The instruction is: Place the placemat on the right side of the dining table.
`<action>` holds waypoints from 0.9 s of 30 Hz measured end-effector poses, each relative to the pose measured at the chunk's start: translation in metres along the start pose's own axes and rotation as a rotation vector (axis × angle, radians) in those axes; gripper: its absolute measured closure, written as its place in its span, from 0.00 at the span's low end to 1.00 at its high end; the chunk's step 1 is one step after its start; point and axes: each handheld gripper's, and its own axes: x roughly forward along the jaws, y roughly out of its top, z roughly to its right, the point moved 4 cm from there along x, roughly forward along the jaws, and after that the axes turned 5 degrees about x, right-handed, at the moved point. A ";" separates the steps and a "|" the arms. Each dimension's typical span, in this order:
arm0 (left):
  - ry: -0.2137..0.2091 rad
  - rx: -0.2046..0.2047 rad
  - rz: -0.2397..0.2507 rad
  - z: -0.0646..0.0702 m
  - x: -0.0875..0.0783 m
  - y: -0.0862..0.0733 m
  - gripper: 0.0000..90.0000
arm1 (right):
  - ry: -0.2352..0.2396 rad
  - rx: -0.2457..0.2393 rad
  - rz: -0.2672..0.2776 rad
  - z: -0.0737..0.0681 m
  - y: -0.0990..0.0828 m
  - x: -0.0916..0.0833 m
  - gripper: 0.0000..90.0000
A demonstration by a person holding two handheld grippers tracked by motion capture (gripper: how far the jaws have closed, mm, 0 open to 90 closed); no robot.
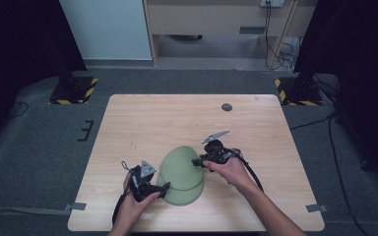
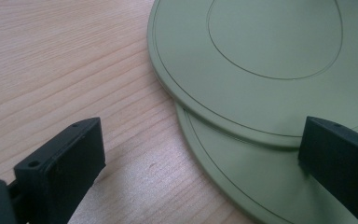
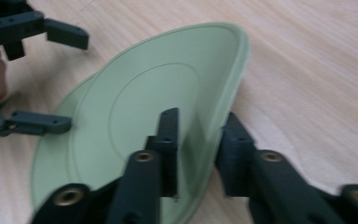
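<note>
In the high view my two hands come up from the bottom edge, and between them, low and centre in the frame on the light wooden table (image 1: 142, 118), lie two pale green plates, one on the other. The upper plate (image 1: 179, 167) sits tipped, its right rim lifted, overlapping the lower plate (image 1: 184, 195), which lies flat on the wood with its near edge showing below. My right gripper (image 1: 197, 161) comes in from the right of centre and pinches the raised rim of the upper plate; in the right gripper view one black jaw lies inside the plate's well and the other against its outer wall, with the rim (image 3: 230, 93) clamped between them and the plate standing steeply off the table. My left gripper (image 1: 161, 189) rests at the lower left of the plates, held low over the wood. In the left gripper view its jaws stand spread wide, one at the lower left over bare table and the other at the right edge over the lower plate (image 2: 242, 186), pressing on nothing; the upper plate's edge (image 2: 223, 116) crosses the frame just beyond them. In the right gripper view the left gripper's open jaws (image 3: 51, 77) show at the upper left, astride the far side of the plates. A small dark round disc (image 1: 227, 107) lies well apart, near the table's far edge.
</note>
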 end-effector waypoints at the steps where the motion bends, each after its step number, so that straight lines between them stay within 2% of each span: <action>1: 0.000 0.000 0.000 0.000 0.000 0.000 0.00 | 0.002 0.010 0.002 0.001 0.001 0.000 0.85; 6: 0.003 0.001 0.001 0.000 0.000 0.000 0.00 | -0.009 0.020 -0.016 0.009 0.001 0.006 0.90; 10: 0.000 -0.003 0.001 0.000 0.000 0.000 0.00 | -0.028 0.019 -0.006 0.014 0.006 0.009 0.92; 15: 0.009 -0.003 0.000 -0.001 -0.001 0.000 0.01 | -0.076 0.011 0.007 0.016 0.012 0.007 0.92; 17: 0.019 -0.013 0.001 -0.004 -0.001 0.000 0.02 | -0.084 -0.002 0.007 0.014 0.013 0.007 0.92; 22: 0.014 -0.063 -0.001 -0.009 -0.005 -0.001 0.03 | -0.096 -0.020 0.003 0.012 0.017 0.006 0.92; 27: 0.015 -0.039 0.010 -0.007 -0.015 0.013 0.03 | -0.096 -0.035 0.007 0.011 0.021 0.006 0.92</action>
